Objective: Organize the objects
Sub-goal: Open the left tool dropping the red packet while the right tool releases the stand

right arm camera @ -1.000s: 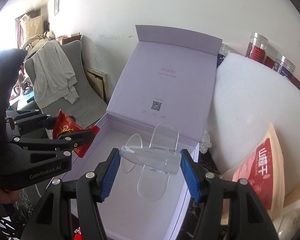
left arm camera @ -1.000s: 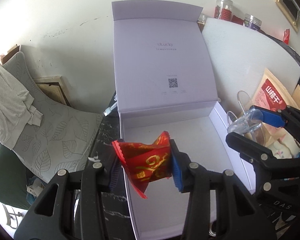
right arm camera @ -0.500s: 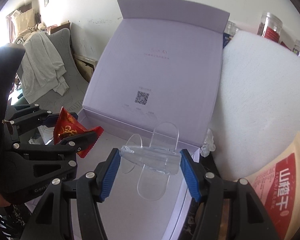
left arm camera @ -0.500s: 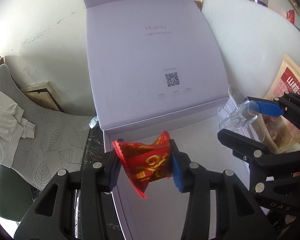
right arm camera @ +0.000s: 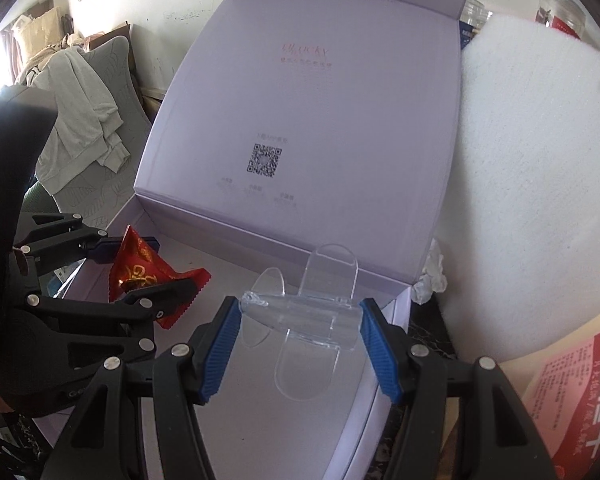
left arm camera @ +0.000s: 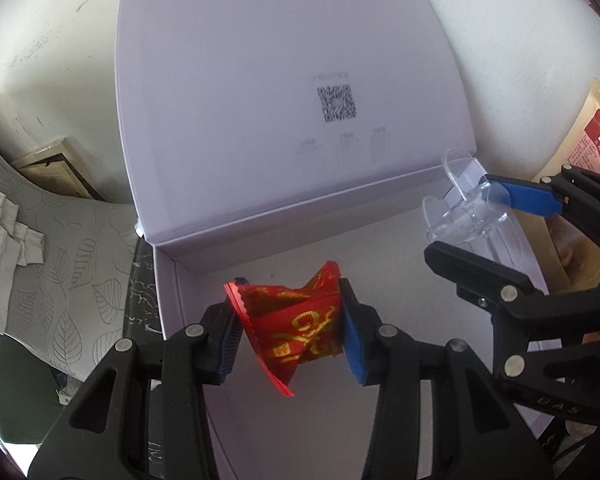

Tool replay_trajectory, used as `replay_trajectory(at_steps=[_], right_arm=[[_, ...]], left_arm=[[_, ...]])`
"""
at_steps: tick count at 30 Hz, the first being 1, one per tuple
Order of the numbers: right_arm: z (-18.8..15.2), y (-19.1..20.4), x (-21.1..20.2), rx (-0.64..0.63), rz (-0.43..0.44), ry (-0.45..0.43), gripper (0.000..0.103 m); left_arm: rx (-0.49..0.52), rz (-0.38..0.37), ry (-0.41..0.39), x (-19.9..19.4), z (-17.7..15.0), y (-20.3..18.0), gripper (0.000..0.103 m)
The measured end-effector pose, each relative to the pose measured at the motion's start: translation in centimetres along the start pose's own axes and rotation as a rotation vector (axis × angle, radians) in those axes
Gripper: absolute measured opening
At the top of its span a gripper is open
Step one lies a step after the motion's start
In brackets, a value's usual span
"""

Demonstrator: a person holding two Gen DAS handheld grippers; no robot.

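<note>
You're at placing: left gripper (left arm camera: 290,334) clamped on red packet (left arm camera: 300,330), right gripper (right arm camera: 300,336) on clear stand (right arm camera: 308,316), both mid-frame over box (right arm camera: 300,420); lower, then release.

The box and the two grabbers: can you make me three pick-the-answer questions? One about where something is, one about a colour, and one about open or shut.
1. Where is the red packet?
A. above the box floor
B. on the chair
C. inside a jar

2. What colour is the box?
A. green
B. pale purple
C. black

3. How is the box lid?
A. shut
B. torn off
C. standing open

Answers:
1 A, the left gripper holds it over the box floor.
2 B, floor and lid are pale purple.
3 C, the lid stands up behind; the right gripper holds a clear plastic stand before it.
</note>
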State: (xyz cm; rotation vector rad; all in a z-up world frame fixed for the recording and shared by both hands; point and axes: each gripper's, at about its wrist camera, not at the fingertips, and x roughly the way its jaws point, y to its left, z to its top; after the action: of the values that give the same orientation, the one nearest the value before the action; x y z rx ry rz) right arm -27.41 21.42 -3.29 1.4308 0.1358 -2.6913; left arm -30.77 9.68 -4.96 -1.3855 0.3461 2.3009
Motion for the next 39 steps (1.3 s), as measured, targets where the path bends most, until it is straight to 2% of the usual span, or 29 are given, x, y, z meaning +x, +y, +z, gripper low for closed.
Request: replay_trajectory(at_steps=[16, 20, 25, 28, 39], right_arm=[[-0.9, -0.1, 0.8, -0.02, -0.035, 0.049, 0.064], [-1.2, -0.2, 0.1, -0.02, -0.046, 0.045, 0.067], [-1.4, -0.4, -1.2, -0.015, -0.058, 0.027, 0.067], [-1.1, 0.5, -3.1, -0.013, -0.068, 0.011, 0.067], [-0.3, -0.3, -8.1, -0.015, -0.079, -0.075, 0.067]], left_arm=[[-0.071, -0.024, 0.036, 0.6, 0.1, 0.9, 0.044], [-0.078, -0.001, 0.032, 0.1, 0.2, 0.9, 0.05], [-0.09, 0.013, -0.003, -1.6, 0.3, 0.9, 0.057], [-0.093, 0.021, -0.02, -2.7, 0.7, 1.0, 0.058], [-0.101, 0.057, -0.112, -9.1, -0.4, 1.1, 0.058]])
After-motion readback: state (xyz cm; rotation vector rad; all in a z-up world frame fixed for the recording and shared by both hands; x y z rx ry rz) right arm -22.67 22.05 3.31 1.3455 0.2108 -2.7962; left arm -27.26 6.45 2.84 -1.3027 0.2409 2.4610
